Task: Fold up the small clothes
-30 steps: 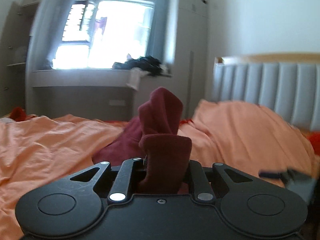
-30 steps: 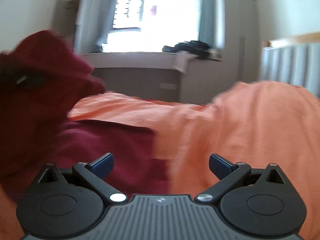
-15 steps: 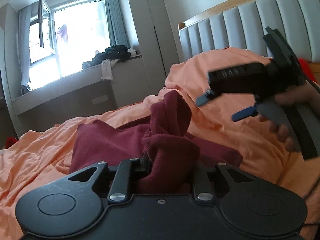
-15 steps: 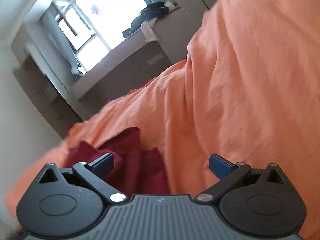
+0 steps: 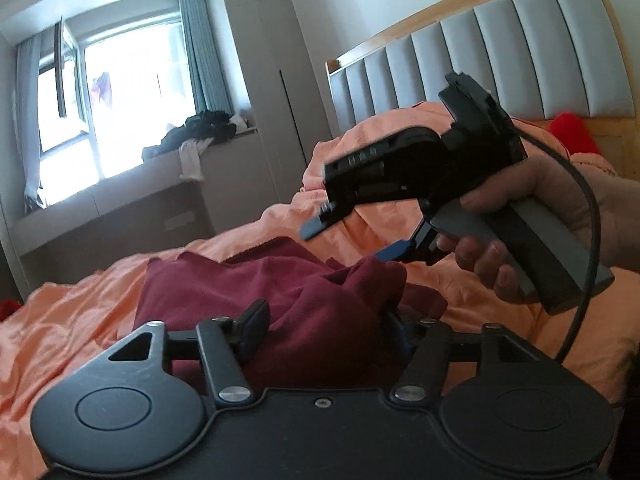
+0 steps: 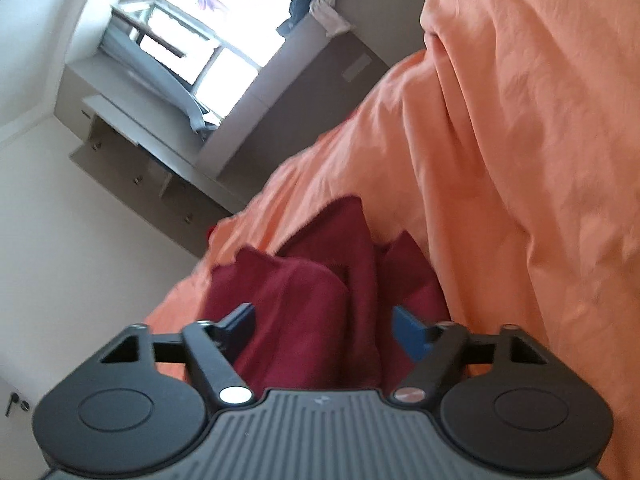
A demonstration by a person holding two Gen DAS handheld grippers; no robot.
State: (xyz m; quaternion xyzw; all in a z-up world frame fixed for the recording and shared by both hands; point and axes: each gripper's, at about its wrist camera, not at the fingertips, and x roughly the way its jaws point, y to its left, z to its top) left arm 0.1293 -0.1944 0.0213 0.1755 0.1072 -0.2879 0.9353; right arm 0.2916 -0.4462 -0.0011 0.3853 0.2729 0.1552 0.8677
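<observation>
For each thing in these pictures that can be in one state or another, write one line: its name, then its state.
Left gripper: jaws opening, garment between them.
Right gripper: jaws closing, garment between them, unpinched.
Dark red garment: bunched, not folded flat, on the bed.
Orange bedsheet: rumpled.
Window: one pane swung open.

A bed (image 5: pixel 500 60) with a grey padded headboard is carrying a rumpled orange sheet (image 5: pixel 80 320). A dark red garment (image 5: pixel 280 280) is lying bunched directly on the sheet, and a red pillow (image 5: pixel 572 132) is sitting near the headboard.
</observation>
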